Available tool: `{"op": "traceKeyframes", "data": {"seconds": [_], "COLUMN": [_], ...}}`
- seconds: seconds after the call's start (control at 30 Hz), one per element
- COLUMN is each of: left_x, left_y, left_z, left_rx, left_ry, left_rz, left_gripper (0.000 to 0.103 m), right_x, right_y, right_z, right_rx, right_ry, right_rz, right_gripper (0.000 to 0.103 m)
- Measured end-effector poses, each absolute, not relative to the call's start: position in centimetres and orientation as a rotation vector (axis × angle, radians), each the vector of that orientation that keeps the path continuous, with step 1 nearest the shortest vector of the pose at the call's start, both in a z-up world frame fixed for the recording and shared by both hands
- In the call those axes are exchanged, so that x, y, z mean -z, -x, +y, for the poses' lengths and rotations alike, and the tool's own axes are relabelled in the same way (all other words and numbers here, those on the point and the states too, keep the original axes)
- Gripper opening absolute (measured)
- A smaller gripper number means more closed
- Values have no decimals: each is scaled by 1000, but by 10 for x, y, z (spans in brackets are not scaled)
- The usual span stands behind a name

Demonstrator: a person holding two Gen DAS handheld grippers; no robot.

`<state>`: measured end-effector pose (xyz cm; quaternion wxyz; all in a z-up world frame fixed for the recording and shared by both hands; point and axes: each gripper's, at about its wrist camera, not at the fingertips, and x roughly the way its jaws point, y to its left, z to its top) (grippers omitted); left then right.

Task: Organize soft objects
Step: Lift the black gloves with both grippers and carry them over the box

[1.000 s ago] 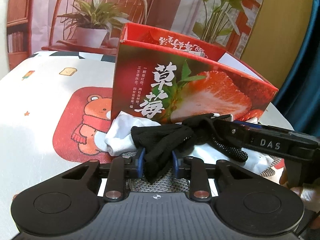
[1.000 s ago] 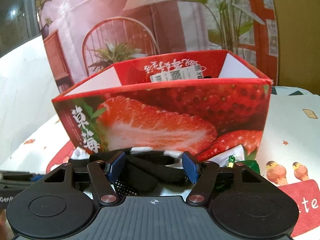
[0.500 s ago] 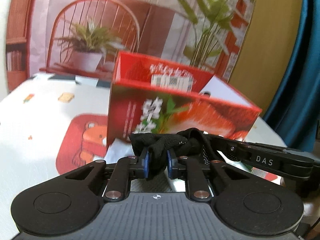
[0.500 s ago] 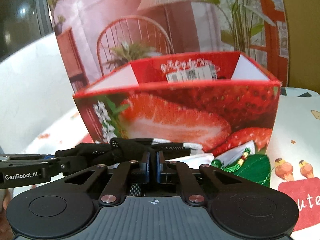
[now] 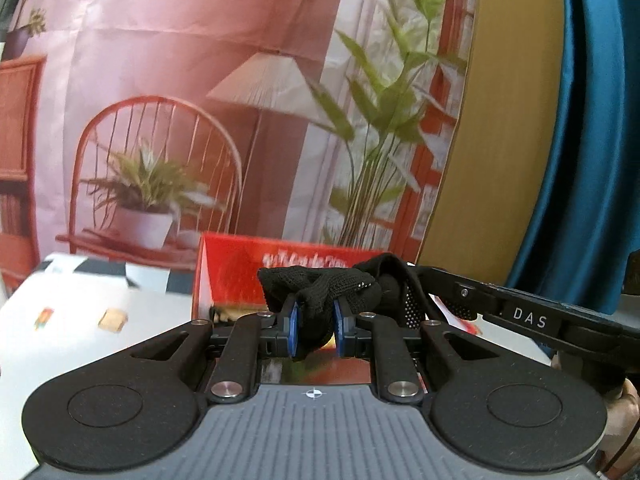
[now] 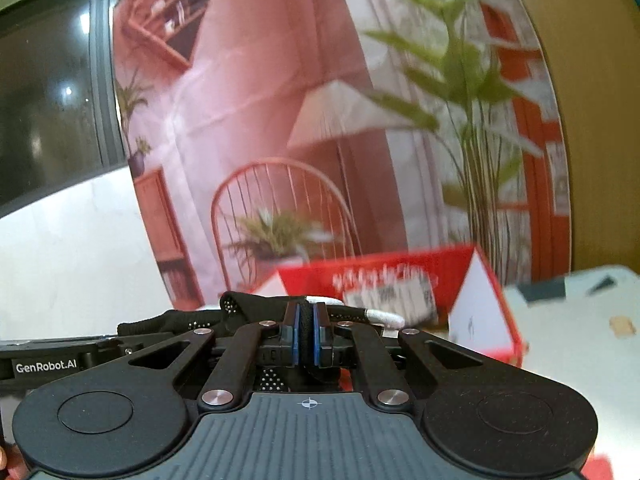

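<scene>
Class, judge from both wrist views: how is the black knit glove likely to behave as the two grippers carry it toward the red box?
Probably floppy: the black knit glove bunches and droops between the left gripper and right gripper. Likely light, since pinches alone hold it up. Its dotted palm suggests it will not slip easily.

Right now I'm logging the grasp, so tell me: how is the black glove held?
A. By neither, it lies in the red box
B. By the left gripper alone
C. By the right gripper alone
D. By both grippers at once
D: the black glove is pinched by the left gripper and also by the right gripper, lifted in front of the red box.
</scene>
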<state>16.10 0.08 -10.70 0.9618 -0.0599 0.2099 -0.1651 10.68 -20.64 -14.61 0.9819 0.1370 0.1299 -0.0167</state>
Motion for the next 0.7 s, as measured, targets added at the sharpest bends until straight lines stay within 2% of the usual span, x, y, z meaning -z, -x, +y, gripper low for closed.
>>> {"op": "traceKeyframes", "data": {"seconds": [0.33,0.7], "left_x": [97,134], "left_y": [-239,-294], "left_z": [-7,-3], "left_rx": [309,280], "left_ry": [105,88], "left_rz": [480,656], "left_gripper": [18,20], "right_x": [125,164], "right_y": [-171,-234], "right_z": [-218,-223], "right_rx": [68,110], "right_ry": [-146,-130], "right_rz": [284,479], "right_gripper": [6,6]}}
